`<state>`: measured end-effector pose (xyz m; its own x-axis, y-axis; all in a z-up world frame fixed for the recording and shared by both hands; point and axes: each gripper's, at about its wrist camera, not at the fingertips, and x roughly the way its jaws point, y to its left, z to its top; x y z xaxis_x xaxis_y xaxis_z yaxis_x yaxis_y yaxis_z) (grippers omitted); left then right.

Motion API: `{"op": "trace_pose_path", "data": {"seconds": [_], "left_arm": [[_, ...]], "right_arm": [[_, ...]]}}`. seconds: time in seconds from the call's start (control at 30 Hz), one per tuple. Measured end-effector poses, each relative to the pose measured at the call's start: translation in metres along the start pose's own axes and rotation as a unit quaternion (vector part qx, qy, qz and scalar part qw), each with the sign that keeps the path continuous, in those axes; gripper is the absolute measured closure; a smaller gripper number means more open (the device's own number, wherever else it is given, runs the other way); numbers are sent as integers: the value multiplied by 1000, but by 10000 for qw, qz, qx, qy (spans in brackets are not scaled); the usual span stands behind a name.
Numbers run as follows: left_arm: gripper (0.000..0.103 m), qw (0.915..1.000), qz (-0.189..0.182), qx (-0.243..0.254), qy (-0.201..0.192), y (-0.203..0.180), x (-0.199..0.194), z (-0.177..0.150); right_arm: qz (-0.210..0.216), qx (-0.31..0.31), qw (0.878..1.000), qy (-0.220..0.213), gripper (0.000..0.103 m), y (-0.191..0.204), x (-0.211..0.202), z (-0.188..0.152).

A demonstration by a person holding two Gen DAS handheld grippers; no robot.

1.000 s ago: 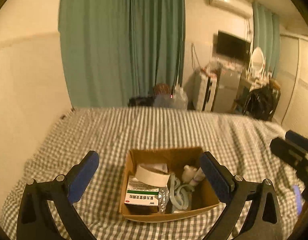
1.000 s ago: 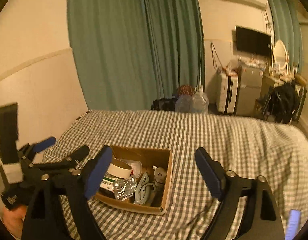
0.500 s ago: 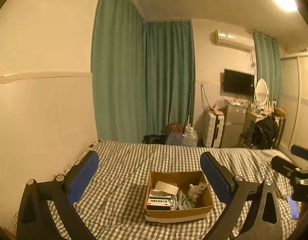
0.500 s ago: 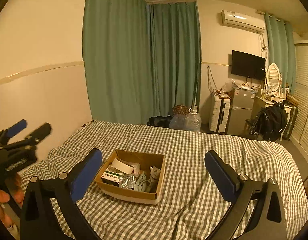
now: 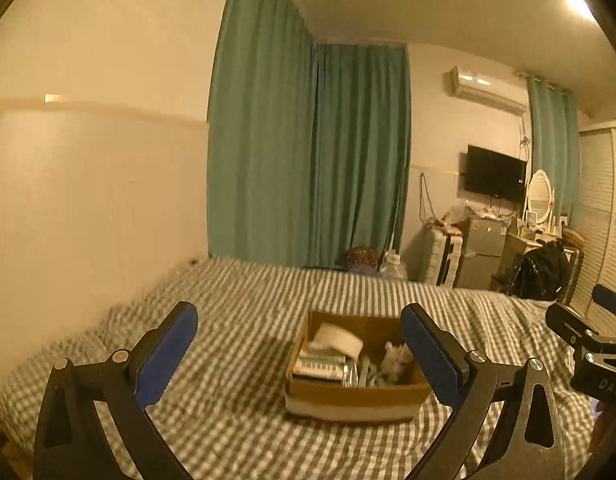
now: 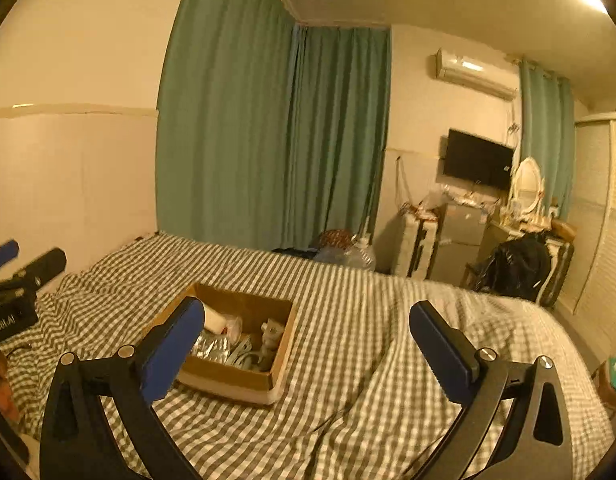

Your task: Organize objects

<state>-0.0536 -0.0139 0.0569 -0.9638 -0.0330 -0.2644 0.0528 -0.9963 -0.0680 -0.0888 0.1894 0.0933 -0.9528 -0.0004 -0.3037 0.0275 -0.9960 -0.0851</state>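
Pulling back from the filled cardboard box (image 5: 358, 398) on the checked bed (image 6: 368, 300), both claws, left claw (image 5: 298, 354) and right claw (image 6: 308, 354), gape wide and empty, suggesting sorting is done.

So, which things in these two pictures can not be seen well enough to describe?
- Items inside the cardboard box: left wrist view, motion blur; printing on the medicine box unreadable.
- Near left part of that box's contents: right wrist view, hidden behind the right gripper finger.
- Objects on the far dresser: both views, too small.
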Motion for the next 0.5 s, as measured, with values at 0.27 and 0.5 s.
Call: {"op": "trace_pose_path", "data": {"seconds": [0.27,0.5], "left_arm": [[0,9995,15,105,290,-8,15,-37],[0,9987,-73,391,322,-29,19,-47]], "right_arm": [[168,220,9987,420,0,-14,39,-43],[148,326,9979,541,0,-24,47,-49]]}}
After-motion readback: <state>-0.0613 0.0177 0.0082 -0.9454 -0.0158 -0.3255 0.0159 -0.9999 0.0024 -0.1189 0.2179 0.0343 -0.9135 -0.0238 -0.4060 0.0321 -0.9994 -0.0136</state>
